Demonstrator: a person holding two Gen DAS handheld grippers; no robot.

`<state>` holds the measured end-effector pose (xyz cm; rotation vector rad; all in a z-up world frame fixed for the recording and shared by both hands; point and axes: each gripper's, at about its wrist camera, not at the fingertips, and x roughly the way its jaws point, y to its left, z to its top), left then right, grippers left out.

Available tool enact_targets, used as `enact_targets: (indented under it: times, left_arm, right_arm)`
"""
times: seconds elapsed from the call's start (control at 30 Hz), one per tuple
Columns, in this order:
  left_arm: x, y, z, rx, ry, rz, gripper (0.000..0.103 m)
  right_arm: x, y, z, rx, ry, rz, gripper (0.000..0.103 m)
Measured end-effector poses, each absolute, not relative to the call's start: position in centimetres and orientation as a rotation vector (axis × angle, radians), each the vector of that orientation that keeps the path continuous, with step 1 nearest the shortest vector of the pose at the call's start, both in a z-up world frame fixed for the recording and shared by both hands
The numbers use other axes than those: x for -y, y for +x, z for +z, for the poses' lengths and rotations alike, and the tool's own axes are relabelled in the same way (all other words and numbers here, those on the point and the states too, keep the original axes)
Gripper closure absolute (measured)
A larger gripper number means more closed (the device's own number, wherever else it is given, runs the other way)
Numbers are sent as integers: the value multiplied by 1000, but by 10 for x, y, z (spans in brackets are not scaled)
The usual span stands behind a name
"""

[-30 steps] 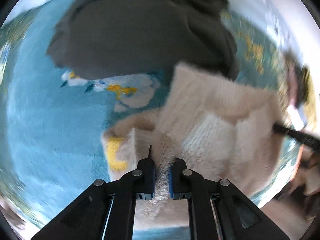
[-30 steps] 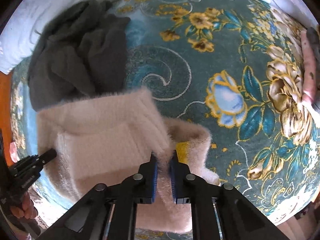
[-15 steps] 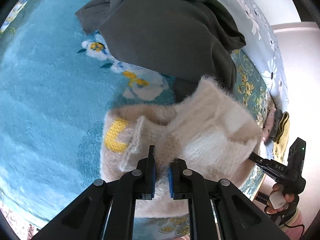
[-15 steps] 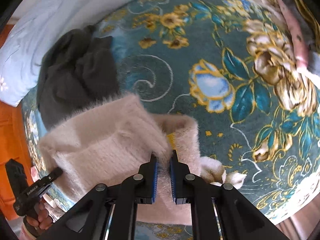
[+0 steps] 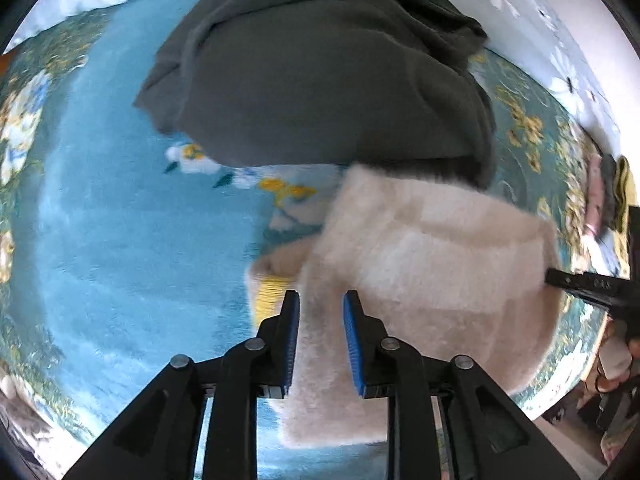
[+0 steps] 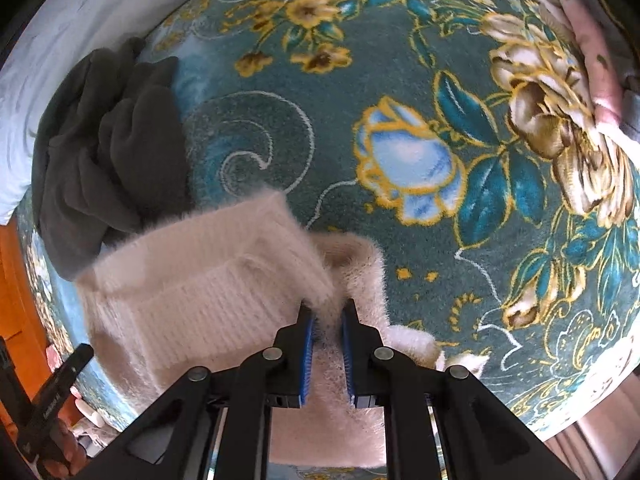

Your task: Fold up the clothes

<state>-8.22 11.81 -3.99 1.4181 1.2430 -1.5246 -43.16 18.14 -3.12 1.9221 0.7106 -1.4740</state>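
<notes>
A fluffy cream sweater point(image 5: 432, 264) lies folded on a teal floral blanket point(image 5: 120, 240); it also shows in the right wrist view point(image 6: 208, 292). My left gripper point(image 5: 320, 312) stands open over the sweater's near edge, jaws apart with fabric between them but not clamped. My right gripper point(image 6: 327, 320) is shut on the sweater's other edge, its blue pads pinching the fluff. The right gripper's tip shows in the left wrist view point(image 5: 588, 286), and the left gripper shows in the right wrist view point(image 6: 56, 392).
A dark grey garment point(image 5: 332, 68) lies bunched just beyond the sweater, also in the right wrist view point(image 6: 104, 148). A pale floral sheet point(image 6: 80, 12) lies behind. Pink and yellow folded items point(image 5: 604, 196) sit at the far right edge.
My left gripper's jaws have opened and let go of the sweater. My right gripper stays shut on it. The sweater has settled lower on the blanket.
</notes>
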Motion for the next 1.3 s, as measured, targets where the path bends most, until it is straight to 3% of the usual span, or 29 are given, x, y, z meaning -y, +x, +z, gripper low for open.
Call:
enact_targets:
  times: [0.1, 0.17, 0.4, 0.73, 0.8, 0.83, 0.87, 0.9, 1.1, 1.3]
  left_arm:
    - [-123, -88, -58, -1197, 1504, -1497, 69]
    - [-126, -86, -62, -1172, 1499, -1499, 89]
    - [-139, -53, -46, -1388, 1288, -1459, 91]
    - [-151, -59, -65, -1387, 1410, -1373, 87]
    - [-151, -61, -63, -1395, 1417, -1371, 81]
    - [-152, -60, -65, -1390, 1427, -1366, 68]
    - [-154, -59, -67, -1381, 1440, -1358, 55]
    - [-157, -58, -69, -1371, 1453, -1350, 50]
    - [-164, -41, -91, -1490, 1371, -1309, 33]
    - [-169, -18, -113, -1751, 1132, -1335, 30]
  right_arm:
    - [-182, -432, -31, -706, 1932, -1479, 88]
    - [-184, -431, -28, -706, 1924, -1485, 88]
    - [-196, -429, -15, -681, 1914, -1487, 90]
    - [-209, -417, -18, -716, 1921, -1479, 87]
    - [-211, -418, -10, -686, 1904, -1481, 83]
    - [-214, -419, -6, -670, 1896, -1482, 81]
    - [-218, -420, -4, -667, 1892, -1489, 72]
    - [-223, -421, -3, -668, 1896, -1496, 61]
    - [-256, -422, -22, -605, 1978, -1454, 43]
    - [-268, -431, -38, -444, 1979, -1437, 41]
